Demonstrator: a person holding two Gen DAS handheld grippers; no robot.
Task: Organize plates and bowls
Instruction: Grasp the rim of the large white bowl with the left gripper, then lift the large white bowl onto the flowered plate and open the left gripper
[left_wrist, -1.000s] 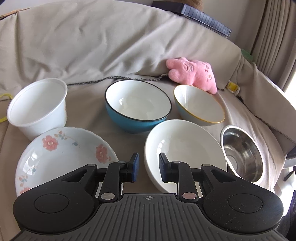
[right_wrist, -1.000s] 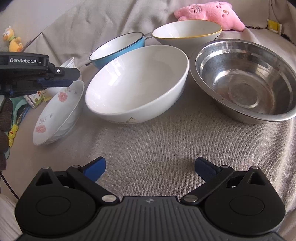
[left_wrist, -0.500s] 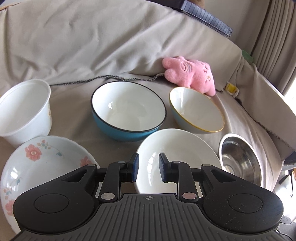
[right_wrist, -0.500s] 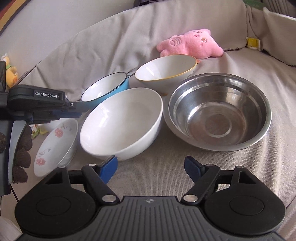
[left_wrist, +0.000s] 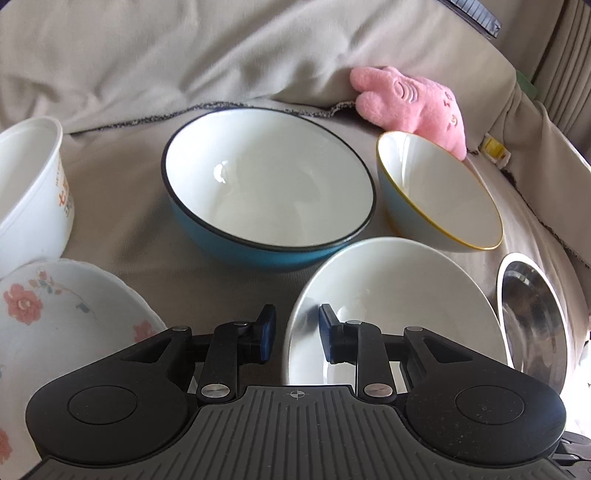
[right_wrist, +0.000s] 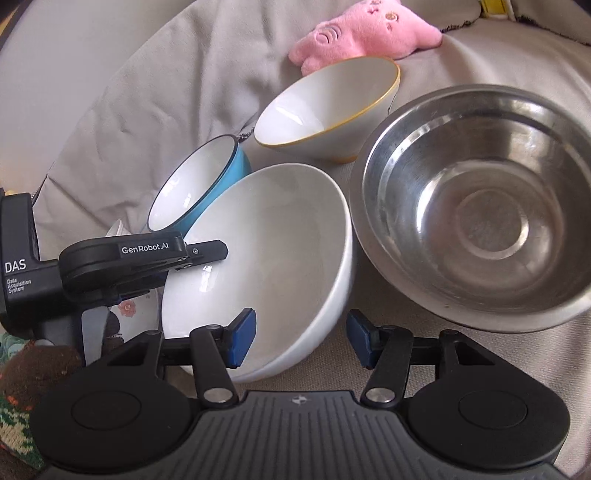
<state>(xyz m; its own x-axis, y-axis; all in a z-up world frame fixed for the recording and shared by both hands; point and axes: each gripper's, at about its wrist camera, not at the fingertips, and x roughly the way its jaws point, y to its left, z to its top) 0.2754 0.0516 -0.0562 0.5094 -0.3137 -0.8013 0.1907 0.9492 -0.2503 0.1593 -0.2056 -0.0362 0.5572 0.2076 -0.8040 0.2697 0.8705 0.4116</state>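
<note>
Nothing stacked yet: all bowls sit separate on the sofa. Both hand-held grippers, left (left_wrist: 293, 334) and right (right_wrist: 301, 338), straddle the white bowl's (right_wrist: 273, 251) rim, jaws apart, the right's just closing.

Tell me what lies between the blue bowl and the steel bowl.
In the right wrist view, the plain white bowl sits between the blue bowl and the steel bowl, with the yellow-rimmed bowl further back.

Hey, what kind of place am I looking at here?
Probably a living room or bedroom rather than a kitchen: the bowls sit on a sofa or bed under a beige cloth cover, with a pink plush toy and curtains nearby.
</note>
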